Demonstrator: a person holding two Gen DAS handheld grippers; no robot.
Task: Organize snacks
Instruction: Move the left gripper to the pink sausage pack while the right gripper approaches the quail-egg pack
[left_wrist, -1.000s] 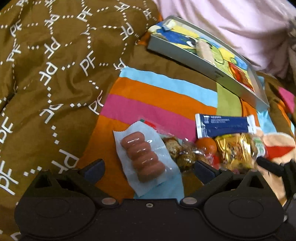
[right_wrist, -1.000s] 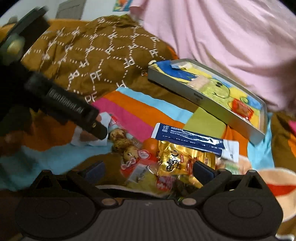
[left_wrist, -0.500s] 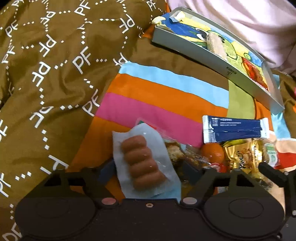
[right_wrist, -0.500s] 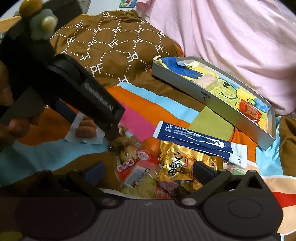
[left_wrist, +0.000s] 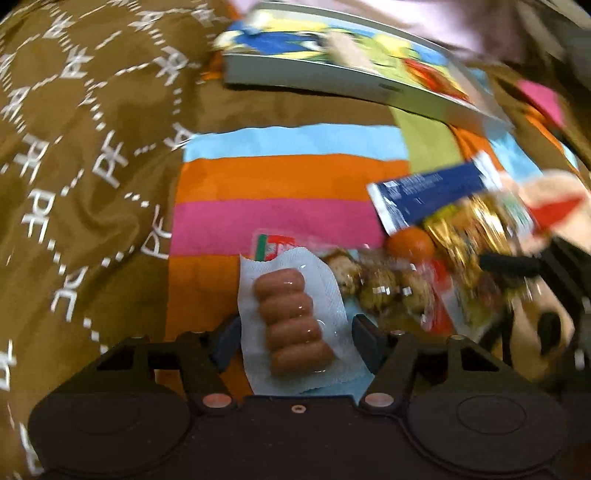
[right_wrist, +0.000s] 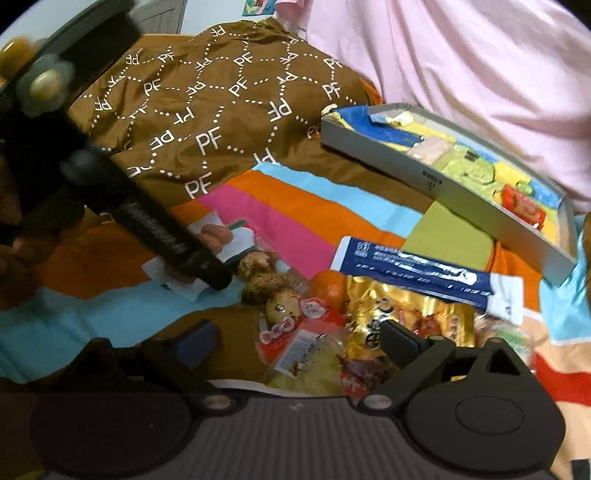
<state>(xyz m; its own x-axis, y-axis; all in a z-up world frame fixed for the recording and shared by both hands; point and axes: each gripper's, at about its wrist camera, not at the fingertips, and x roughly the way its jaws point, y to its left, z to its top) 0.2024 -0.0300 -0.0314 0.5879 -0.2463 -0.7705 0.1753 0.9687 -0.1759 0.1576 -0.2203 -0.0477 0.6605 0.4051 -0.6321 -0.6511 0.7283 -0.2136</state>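
A clear pack of small sausages (left_wrist: 291, 317) sits between the jaws of my left gripper (left_wrist: 295, 338). The jaws are closing and the pads press its film edges. In the right wrist view the same pack (right_wrist: 236, 236) is tipped up under a left finger (right_wrist: 177, 247). My right gripper (right_wrist: 295, 336) hangs over the snack pile with its jaws wide but closing, a red-and-white packet (right_wrist: 295, 343) below them untouched. The pile holds a pack of speckled eggs (right_wrist: 266, 284), an orange (right_wrist: 328, 288), a gold packet (right_wrist: 399, 310) and a long blue sachet (right_wrist: 413, 269).
A grey shallow box (right_wrist: 388, 162) with a cartoon-printed floor and a couple of snacks inside lies behind the pile. The striped blanket (left_wrist: 288, 184) is underneath. A brown quilt (right_wrist: 207, 110) rises on the left, pink fabric (right_wrist: 461, 66) at the back right.
The left jaws came in from wide apart to the sausage pack's edges. The left gripper rolled and the pack turned with it. The right jaws narrowed a little.
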